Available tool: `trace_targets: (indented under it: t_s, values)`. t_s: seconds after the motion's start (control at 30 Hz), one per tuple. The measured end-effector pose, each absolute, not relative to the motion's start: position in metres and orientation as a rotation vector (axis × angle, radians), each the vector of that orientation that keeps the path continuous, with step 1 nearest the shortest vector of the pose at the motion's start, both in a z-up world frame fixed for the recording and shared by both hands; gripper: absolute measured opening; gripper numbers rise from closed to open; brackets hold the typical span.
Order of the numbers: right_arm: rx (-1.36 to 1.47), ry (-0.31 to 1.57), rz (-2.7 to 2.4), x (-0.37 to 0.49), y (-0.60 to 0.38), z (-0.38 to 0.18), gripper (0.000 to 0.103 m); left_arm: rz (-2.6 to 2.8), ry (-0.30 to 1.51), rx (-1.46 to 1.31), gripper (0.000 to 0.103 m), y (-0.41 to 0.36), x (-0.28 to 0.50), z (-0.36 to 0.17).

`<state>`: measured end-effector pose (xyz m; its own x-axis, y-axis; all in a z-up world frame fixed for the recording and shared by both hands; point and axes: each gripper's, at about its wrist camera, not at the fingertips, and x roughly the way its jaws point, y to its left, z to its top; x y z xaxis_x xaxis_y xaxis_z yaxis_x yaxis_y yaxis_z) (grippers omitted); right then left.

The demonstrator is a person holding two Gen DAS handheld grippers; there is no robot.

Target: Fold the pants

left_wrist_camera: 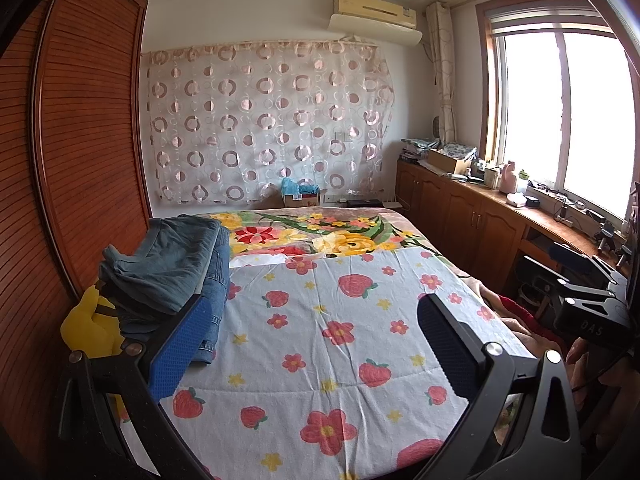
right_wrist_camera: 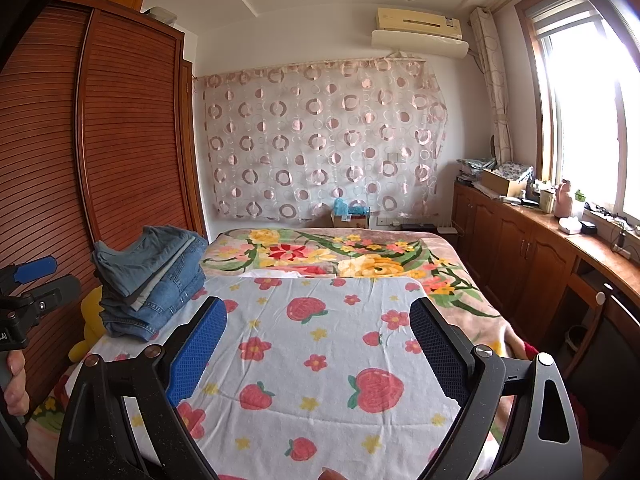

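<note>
A pile of folded pants (left_wrist_camera: 172, 264) (right_wrist_camera: 152, 276), blue denim with a grey-blue pair on top, lies at the left side of the bed on the strawberry-print sheet (left_wrist_camera: 332, 344) (right_wrist_camera: 320, 344). My left gripper (left_wrist_camera: 308, 344) is held open above the sheet, its left blue pad just in front of the pile, nothing between its fingers. Open too is my right gripper (right_wrist_camera: 318, 348), empty over the middle of the sheet, right of the pile. Each gripper shows at the edge of the other's view, the right one (left_wrist_camera: 588, 292) and the left one (right_wrist_camera: 32, 280).
A yellow plush toy (left_wrist_camera: 90, 324) (right_wrist_camera: 90, 320) lies beside the pile against the wooden wardrobe (left_wrist_camera: 80, 140) on the left. A floral blanket (left_wrist_camera: 320, 236) covers the far bed. Cluttered wooden cabinets (left_wrist_camera: 480, 216) run under the window on the right. A hand (right_wrist_camera: 14, 380) grips the left handle.
</note>
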<state>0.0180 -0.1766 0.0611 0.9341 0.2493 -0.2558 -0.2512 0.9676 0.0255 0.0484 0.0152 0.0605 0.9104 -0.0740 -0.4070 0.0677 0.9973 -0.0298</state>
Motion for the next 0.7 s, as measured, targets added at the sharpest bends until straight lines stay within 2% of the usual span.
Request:
trace_targets:
  t_s: [0.7]
  values:
    - [-0.011, 0.262, 0.257, 0.0185, -0.1775, 0.0597, 0.094, -0.075, 0.421, -0.016, 0.103, 0.0159, 0.0485, 0.0591]
